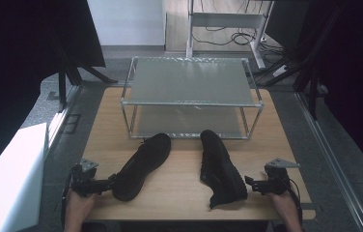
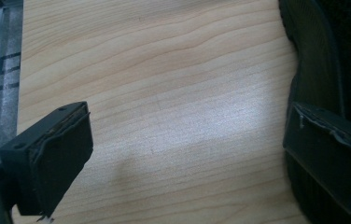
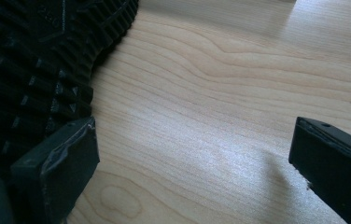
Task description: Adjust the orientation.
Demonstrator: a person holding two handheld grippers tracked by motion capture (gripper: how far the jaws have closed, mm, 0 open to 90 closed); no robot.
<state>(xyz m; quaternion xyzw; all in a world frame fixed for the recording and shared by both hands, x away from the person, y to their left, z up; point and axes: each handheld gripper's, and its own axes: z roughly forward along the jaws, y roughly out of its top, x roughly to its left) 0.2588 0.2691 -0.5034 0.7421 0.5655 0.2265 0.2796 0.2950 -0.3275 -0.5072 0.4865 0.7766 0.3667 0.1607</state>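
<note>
My right gripper (image 3: 192, 163) hangs wide open over the wooden table (image 3: 220, 93), its left jaw beside the shoe's ridged black sole (image 3: 29, 70) (touching or not, I can't tell).

In the left gripper view, the left shoe (image 2: 325, 70) is cut off by the right edge of the frame, and its lower part is hidden behind the right-hand jaw of the left tongs (image 2: 185, 163). In the right gripper view, the right shoe (image 3: 33, 60) runs off the upper left of the frame, so just a patch of ribbed sole shows. In the high view, both shoes are so dark that laces and openings cannot be told, and the person's forearms are cut by the bottom edge.
</note>
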